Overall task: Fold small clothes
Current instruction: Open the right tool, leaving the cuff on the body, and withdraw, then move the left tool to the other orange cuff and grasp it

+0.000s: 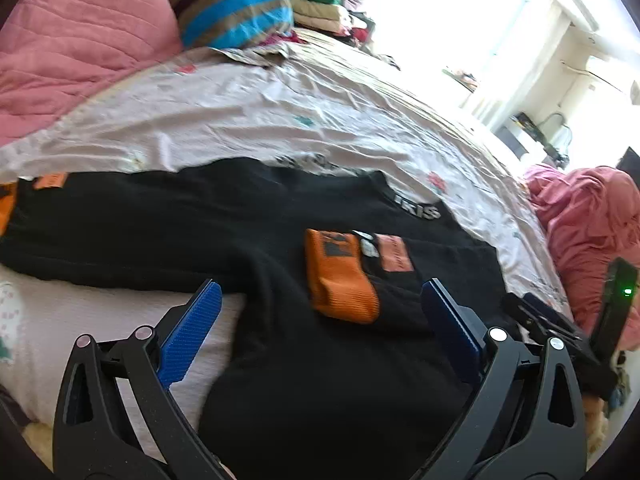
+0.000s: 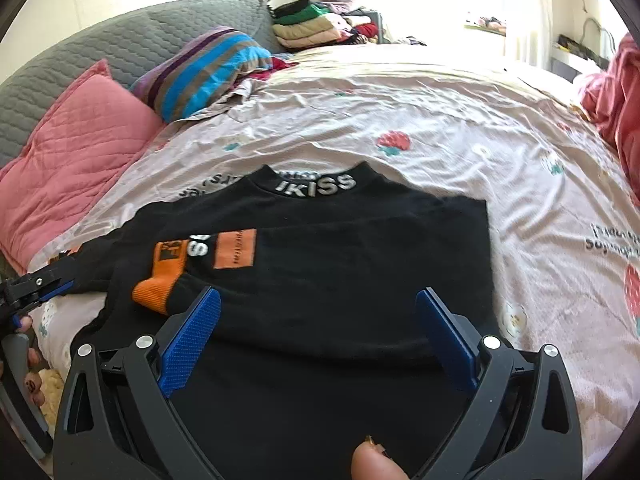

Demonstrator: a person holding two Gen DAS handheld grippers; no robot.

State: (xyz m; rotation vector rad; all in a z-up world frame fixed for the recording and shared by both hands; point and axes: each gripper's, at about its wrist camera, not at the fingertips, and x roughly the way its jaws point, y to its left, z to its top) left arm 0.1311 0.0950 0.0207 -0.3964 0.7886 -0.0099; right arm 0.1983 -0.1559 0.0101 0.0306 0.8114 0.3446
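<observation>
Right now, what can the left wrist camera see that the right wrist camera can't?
Only the left wrist view shows the other sleeve stretched out flat.

Only the right wrist view shows the grey quilted headboard, strawberry prints on the sheet and a thumb.

Both show the black top with one orange-cuffed sleeve folded across it, the striped pillow, and wide-open blue fingers holding nothing.

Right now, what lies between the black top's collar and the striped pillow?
Only wrinkled bedsheet lies between the collar and the striped pillow, as the right wrist view shows.
</observation>
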